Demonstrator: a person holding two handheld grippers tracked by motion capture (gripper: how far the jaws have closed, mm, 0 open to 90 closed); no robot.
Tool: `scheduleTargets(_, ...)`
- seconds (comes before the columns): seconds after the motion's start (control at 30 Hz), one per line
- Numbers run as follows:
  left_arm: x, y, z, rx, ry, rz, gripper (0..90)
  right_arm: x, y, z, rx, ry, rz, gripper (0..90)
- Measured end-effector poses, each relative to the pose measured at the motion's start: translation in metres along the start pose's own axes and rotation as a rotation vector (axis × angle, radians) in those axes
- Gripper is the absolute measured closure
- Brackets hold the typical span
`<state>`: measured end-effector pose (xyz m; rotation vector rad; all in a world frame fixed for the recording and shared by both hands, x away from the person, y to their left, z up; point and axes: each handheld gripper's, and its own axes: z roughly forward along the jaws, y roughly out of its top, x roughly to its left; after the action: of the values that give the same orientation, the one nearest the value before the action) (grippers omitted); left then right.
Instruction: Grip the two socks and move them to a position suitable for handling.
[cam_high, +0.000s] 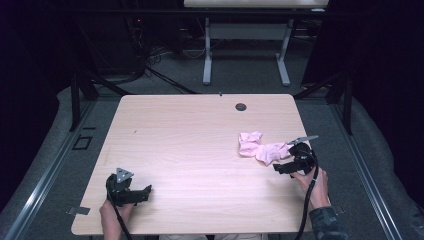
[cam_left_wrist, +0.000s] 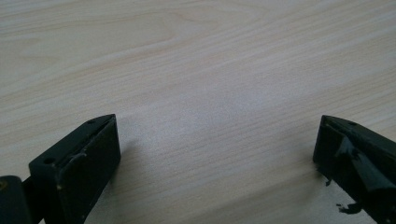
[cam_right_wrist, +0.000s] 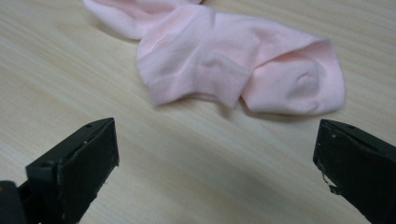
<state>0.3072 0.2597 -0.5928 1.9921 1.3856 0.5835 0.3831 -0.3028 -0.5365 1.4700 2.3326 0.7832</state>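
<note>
Left gripper (cam_high: 145, 192) jaws wide apart over bare table (cam_high: 200, 150), right gripper (cam_high: 278, 168) jaws apart, empty, beside pink sock (cam_right_wrist: 233, 60)

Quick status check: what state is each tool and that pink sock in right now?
Left tool: open, empty, over bare table.
Right tool: open, empty, just short of the sock.
Sock: crumpled, folded over itself, lying loose on the table.

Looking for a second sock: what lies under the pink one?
The pink sock lies folded over itself on the bare table; nothing pokes out beneath. Whatever its folds cover is hidden.
</note>
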Motion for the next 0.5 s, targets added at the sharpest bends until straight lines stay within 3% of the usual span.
scheduleTargets(0.13, 0.000, 0.000, 0.000, 0.000, 0.000, 0.000, 0.7, -0.009, 0.014, 0.010, 0.009, 0.021, 0.026, 0.0)
scheduleTargets(0.37, 0.000, 0.000, 0.000, 0.000, 0.000, 0.000, 0.7, -0.015, 0.031, 0.021, 0.020, 0.008, 0.034, 1.5)
scheduleTargets(0.47, 0.000, 0.000, 0.000, 0.000, -0.001, 0.000, 0.8, -0.017, 0.039, 0.028, 0.024, -0.011, 0.038, 8.7)
scheduleTargets(0.5, 0.000, 0.000, 0.000, 0.000, -0.001, 0.000, 0.8, -0.017, 0.043, 0.032, 0.015, -0.013, 0.043, 15.0)
